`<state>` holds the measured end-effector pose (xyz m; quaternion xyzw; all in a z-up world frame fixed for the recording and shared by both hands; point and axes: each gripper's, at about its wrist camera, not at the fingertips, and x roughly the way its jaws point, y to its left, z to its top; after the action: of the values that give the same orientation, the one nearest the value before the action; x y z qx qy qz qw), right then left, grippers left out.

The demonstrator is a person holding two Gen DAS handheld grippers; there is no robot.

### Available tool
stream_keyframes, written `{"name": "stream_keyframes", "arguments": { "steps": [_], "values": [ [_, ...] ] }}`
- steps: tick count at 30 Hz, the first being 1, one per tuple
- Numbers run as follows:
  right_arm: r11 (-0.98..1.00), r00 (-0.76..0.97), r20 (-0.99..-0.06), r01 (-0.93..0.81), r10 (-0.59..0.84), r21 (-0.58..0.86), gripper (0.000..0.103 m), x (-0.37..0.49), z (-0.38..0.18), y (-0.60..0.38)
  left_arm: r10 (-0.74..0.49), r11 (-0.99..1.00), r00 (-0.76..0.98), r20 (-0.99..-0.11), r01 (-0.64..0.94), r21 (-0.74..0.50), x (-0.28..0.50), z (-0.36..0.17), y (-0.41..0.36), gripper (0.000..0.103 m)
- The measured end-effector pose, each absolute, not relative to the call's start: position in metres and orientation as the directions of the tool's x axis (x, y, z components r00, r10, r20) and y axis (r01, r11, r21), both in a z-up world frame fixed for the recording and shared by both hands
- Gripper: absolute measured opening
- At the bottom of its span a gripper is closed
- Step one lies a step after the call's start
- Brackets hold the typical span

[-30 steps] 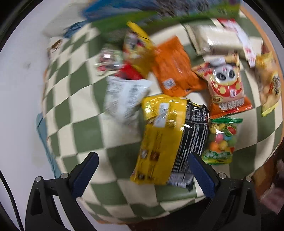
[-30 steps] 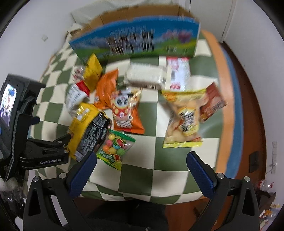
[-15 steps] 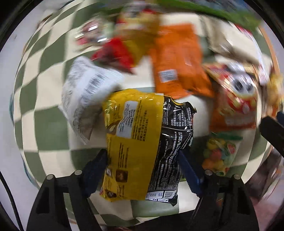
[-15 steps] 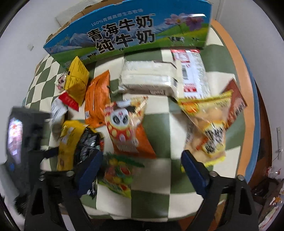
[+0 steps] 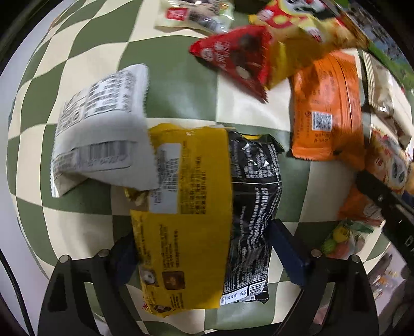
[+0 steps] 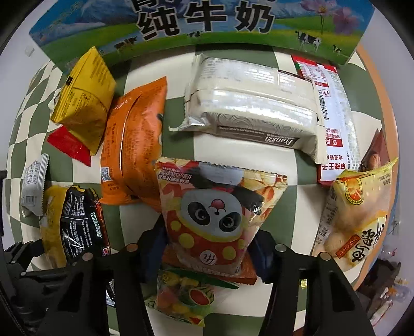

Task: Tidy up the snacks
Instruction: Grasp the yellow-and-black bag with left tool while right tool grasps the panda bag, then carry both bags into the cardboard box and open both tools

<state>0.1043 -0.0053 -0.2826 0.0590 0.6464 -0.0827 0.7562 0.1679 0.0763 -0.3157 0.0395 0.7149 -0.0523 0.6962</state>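
Observation:
Snack packets lie on a green and cream checkered cloth. My left gripper has its jaws closed against both sides of a yellow and black packet, which also shows in the right wrist view. My right gripper has its jaws against both sides of a red and orange panda packet. A bag of coloured candies lies under the right gripper.
A white packet overlaps the yellow packet's corner. Red and orange packets lie beyond. A milk carton box stands at the back, with a white wrapped block, a yellow pouch and a fried-snack bag in front of it.
Both grippers moved down and forward onto the packets. The left jaws closed on the yellow and black packet; the right jaws closed around the panda packet.

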Motion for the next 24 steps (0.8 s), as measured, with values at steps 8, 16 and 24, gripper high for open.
{"name": "stream_keyframes", "arguments": {
  "steps": [8, 16, 24],
  "values": [
    [0.978, 0.142, -0.989, 0.207, -0.037, -0.007, 0.053, 0.099, -0.269, -0.022, -0.005, 0.987, -0.015, -1.000, 0.159, -0.008, 0.158, -0.342, 0.037, 0.091],
    [0.979, 0.157, -0.988, 0.202, -0.005, 0.027, 0.049, 0.098, -0.252, -0.032, -0.032, 0.987, 0.026, -0.999, 0.160, -0.028, 0.156, -0.303, 0.047, 0.080],
    [0.975, 0.182, -0.982, 0.204, 0.049, 0.086, 0.048, 0.084, -0.229, -0.055, -0.066, 0.983, 0.060, -0.996, 0.175, -0.055, 0.145, -0.274, 0.056, 0.079]
  ]
}}
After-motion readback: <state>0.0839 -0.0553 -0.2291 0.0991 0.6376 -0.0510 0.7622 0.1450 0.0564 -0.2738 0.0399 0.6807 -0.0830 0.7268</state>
